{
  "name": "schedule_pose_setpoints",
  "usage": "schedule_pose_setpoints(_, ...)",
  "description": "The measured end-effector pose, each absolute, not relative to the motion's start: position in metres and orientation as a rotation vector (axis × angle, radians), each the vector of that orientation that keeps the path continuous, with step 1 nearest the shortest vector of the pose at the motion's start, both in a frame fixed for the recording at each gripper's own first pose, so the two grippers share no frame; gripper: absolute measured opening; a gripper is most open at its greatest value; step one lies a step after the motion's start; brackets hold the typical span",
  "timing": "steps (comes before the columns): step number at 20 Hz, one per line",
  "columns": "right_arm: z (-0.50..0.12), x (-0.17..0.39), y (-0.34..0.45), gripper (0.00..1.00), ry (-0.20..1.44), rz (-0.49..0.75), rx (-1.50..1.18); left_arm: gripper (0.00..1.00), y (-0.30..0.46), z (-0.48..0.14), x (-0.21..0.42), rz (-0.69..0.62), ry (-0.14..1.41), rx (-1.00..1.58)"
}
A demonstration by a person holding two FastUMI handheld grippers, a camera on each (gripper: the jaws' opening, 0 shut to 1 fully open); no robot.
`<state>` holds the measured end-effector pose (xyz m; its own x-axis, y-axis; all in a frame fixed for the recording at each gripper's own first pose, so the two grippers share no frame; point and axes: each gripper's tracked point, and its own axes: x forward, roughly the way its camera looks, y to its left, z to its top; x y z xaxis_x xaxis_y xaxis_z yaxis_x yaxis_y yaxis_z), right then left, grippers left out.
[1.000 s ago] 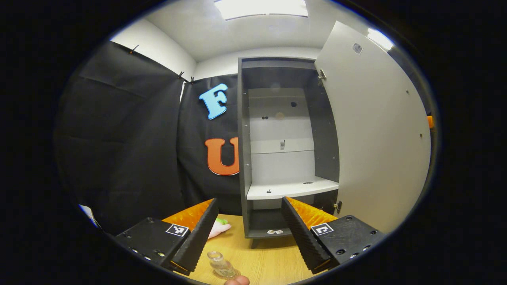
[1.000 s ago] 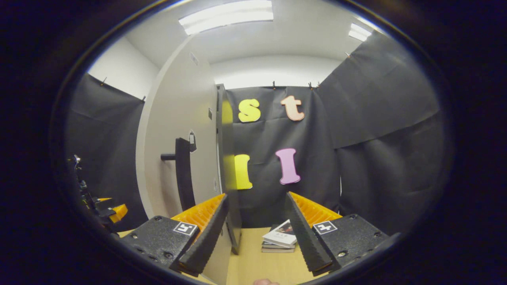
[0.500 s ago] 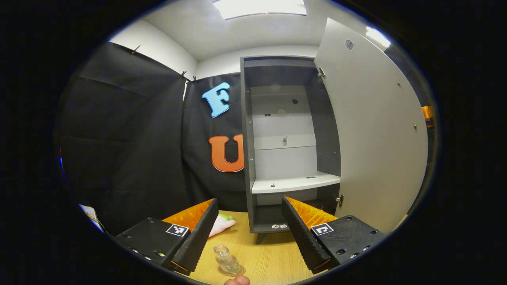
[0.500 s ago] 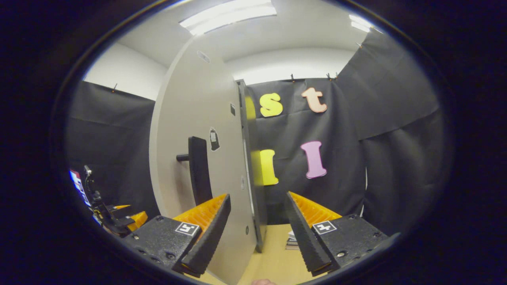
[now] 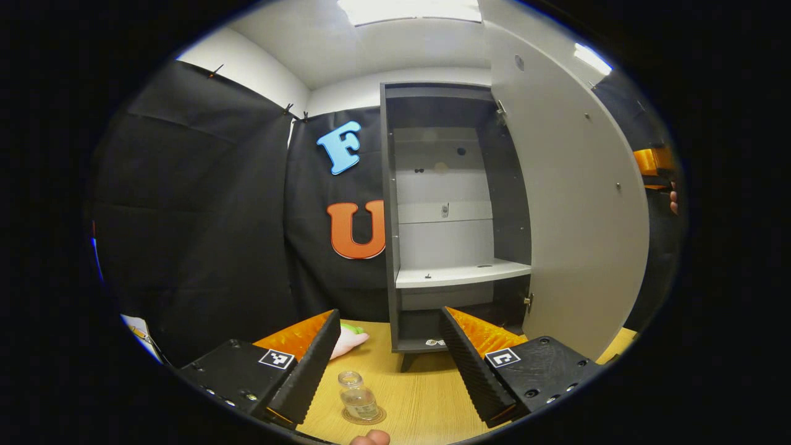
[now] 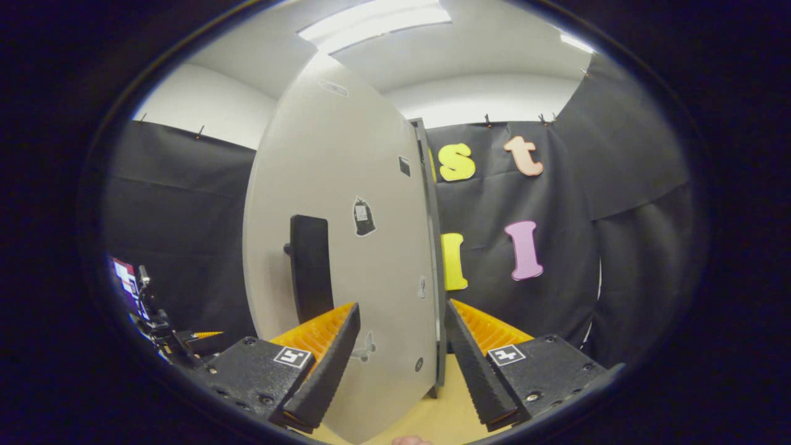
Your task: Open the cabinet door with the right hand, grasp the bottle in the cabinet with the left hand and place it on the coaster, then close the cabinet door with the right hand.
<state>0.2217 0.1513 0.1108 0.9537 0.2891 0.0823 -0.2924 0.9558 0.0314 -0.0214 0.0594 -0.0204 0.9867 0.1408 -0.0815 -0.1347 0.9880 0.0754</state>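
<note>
A small clear glass bottle (image 5: 358,400) stands upright on a round coaster (image 5: 364,416) on the wooden table, close in front of my left gripper (image 5: 389,316). That gripper is open and holds nothing; the bottle sits low between its fingers, nearer the left one. Behind stands the dark cabinet (image 5: 446,210) with bare white shelves. Its pale door (image 5: 575,204) hangs part open on the right. In the right gripper view the door's outer face (image 6: 364,278) with its dark handle (image 6: 309,266) is just ahead of my open right gripper (image 6: 401,309).
A pink and green soft toy (image 5: 350,339) lies on the table (image 5: 426,402) left of the cabinet's foot. At the far right edge of the left gripper view, the other gripper (image 5: 654,162) and a hand's fingertips (image 5: 673,201) show behind the door.
The door has swung toward the cabinet and now covers the books in the right gripper view. My left gripper has drawn back from the bottle, which stays on the coaster.
</note>
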Motion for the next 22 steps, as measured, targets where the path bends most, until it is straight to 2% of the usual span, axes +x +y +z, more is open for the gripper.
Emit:
schedule_pose_setpoints(1, 0.110, 0.224, 0.161, 0.89, -0.075, 0.313, 0.051, 0.96, 0.058, -0.021, -0.021, 0.134, 0.084, 0.070)
schedule_pose_setpoints(11, 0.104, 0.275, 0.280, 0.90, -0.056, 0.475, 0.002, 0.96, 0.061, -0.016, -0.018, 0.103, 0.066, 0.055)
schedule_pose_setpoints(12, 0.102, 0.285, 0.294, 0.90, -0.052, 0.485, 0.000, 1.00, 0.064, -0.016, -0.018, 0.107, 0.067, 0.051)
schedule_pose_setpoints(13, 0.098, 0.296, 0.306, 0.87, -0.047, 0.494, 0.005, 0.96, 0.066, -0.016, -0.018, 0.110, 0.066, 0.046)
schedule_pose_setpoints(14, 0.095, 0.308, 0.316, 0.90, -0.038, 0.500, 0.012, 1.00, 0.068, -0.017, -0.017, 0.113, 0.068, 0.045)
schedule_pose_setpoints(15, 0.092, 0.319, 0.330, 0.90, -0.032, 0.507, 0.022, 0.96, 0.068, -0.016, -0.018, 0.116, 0.065, 0.052)
schedule_pose_setpoints(20, 0.072, 0.371, 0.365, 0.90, 0.012, 0.487, 0.023, 0.96, 0.071, -0.017, -0.018, 0.134, 0.065, 0.061)
schedule_pose_setpoints(21, 0.071, 0.372, 0.366, 0.87, 0.013, 0.483, 0.028, 0.96, 0.072, -0.018, -0.018, 0.140, 0.070, 0.060)
schedule_pose_setpoints(22, 0.072, 0.373, 0.365, 0.90, 0.010, 0.478, 0.033, 0.96, 0.072, -0.019, -0.019, 0.143, 0.076, 0.056)
